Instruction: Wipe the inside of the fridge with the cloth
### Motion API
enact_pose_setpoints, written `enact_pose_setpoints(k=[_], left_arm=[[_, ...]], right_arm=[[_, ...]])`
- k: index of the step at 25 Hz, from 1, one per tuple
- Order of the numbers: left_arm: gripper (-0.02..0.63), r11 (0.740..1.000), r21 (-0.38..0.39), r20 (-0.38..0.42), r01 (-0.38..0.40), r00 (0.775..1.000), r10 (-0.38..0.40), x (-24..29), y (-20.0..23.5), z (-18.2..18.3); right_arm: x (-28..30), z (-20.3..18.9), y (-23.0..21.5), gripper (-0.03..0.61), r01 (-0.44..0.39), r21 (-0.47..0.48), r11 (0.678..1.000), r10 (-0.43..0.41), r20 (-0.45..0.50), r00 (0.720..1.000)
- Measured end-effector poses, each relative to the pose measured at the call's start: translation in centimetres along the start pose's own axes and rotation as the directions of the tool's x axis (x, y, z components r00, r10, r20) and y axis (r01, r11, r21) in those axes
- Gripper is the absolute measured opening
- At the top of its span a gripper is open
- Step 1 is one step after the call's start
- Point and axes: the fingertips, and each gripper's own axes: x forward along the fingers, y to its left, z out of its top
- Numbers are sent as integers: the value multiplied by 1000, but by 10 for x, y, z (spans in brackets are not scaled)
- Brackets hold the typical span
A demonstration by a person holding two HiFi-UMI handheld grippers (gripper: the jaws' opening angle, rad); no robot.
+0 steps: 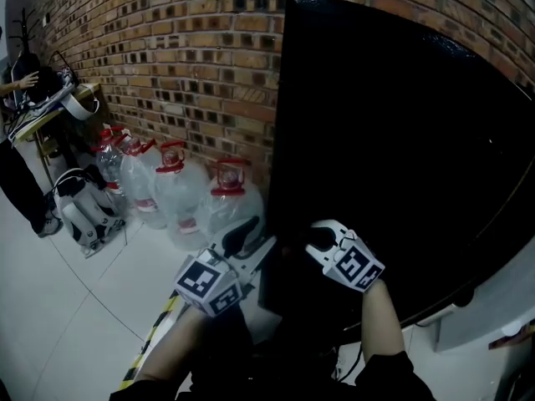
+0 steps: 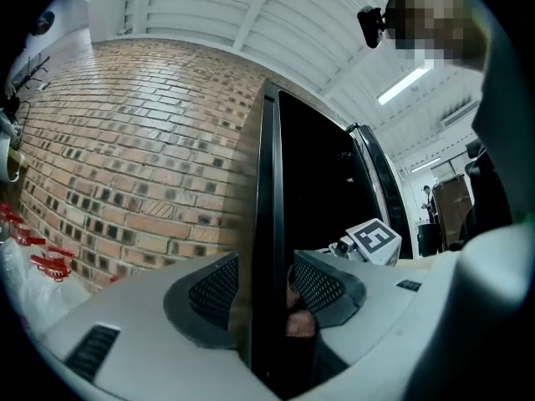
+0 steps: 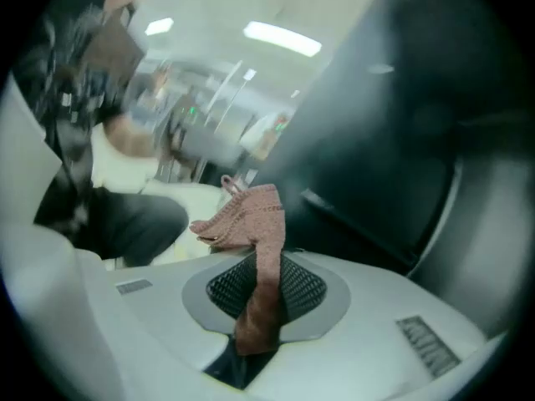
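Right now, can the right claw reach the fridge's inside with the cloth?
Probably not yet: the fridge door, edge in the left claw, blocks the right claw and cloth; no interior shows.

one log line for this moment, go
left gripper: clamped on fridge door edge | right gripper: holding cloth | wiping: not under way

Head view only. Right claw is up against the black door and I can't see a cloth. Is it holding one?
Observer: Yes. The right gripper view shows a pink cloth pinched in the shut right claw, with its free end flopped over the top.
Operator: And the left claw? It's just a shape at the door's edge for me.
Observer: In the left gripper view the door edge stands between the jaws of the left claw, with the pads close against both faces. It looks like a grip on the door.
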Motion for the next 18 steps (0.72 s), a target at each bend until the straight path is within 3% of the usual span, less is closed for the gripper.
enact_pose_setpoints(k=[2,4,8,18], left_arm=[[215,1000,0,-6,-2,1000,2,0,-1,-1],[215,1000,2,-14,1,1000,-1,2,-4,-3],[215,1000,12,-29,6,1000,-6,5,-6,-8],[215,1000,20,-22,19,1000,-18,13,-9,-13]], right_arm=[[10,-8,3,74,-14,-109,994,3,-102,995],[17,-16,-4,74,-13,-159,987,-16,-183,983],[28,-37,-22,75,13,-150,989,-55,-274,960],[44,-79,-76,75,153,-88,984,-174,-343,923]])
